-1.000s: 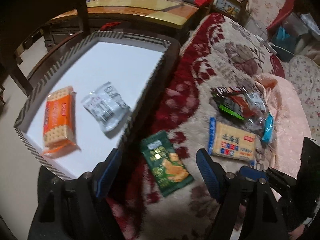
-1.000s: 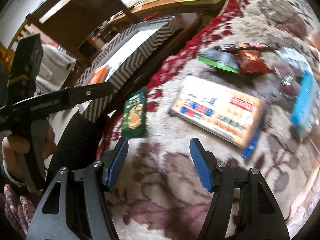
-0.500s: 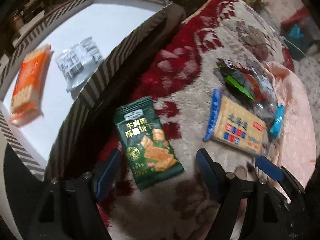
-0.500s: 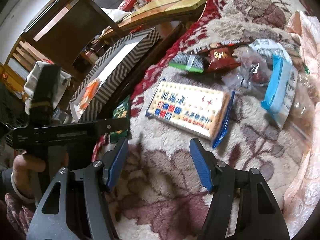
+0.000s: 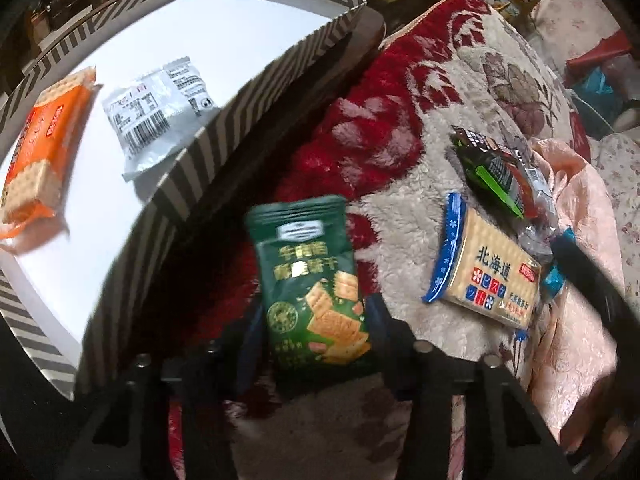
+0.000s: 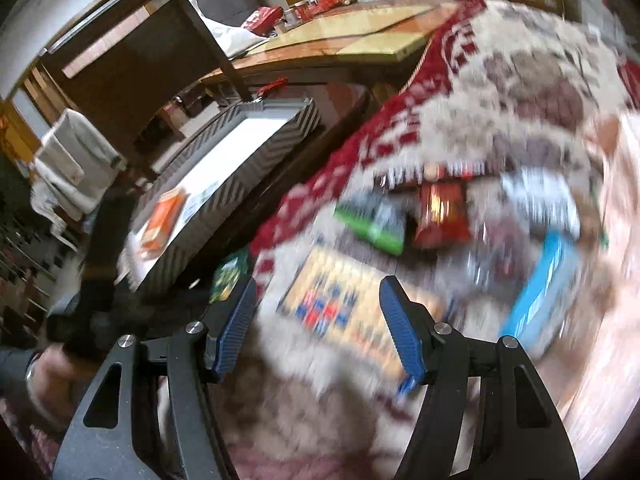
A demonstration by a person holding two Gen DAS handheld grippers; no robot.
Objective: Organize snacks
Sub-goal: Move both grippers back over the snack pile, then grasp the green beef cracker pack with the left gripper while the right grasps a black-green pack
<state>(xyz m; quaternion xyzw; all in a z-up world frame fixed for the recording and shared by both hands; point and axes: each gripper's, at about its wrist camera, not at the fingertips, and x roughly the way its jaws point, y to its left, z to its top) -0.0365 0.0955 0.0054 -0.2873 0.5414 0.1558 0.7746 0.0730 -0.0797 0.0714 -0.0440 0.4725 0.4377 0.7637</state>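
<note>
A green cracker packet (image 5: 312, 276) lies on the patterned blanket beside the striped box (image 5: 224, 136). My left gripper (image 5: 314, 324) points steeply down over it. Its jaws are closing, and the blue pads sit against the two sides of the packet's lower half. In the right wrist view the same packet (image 6: 228, 276) shows small at the left. My right gripper (image 6: 318, 324) is open and holds nothing. It hovers above a cream cracker pack with blue ends (image 6: 340, 304), and that view is blurred by motion. The box holds an orange cracker pack (image 5: 36, 152) and a silver packet (image 5: 160, 116).
More snacks lie in a heap on the blanket: a green-and-black packet (image 5: 492, 168), a red packet (image 6: 440, 216) and a light blue one (image 6: 540, 292). A wooden table (image 6: 360, 36) and a dark chair stand behind the box. Pink cloth (image 5: 580, 200) lies at the right.
My left gripper has sunk onto the green packet and its jaws have narrowed onto it. My right gripper has lifted and swung, so more of the room shows, blurred.
</note>
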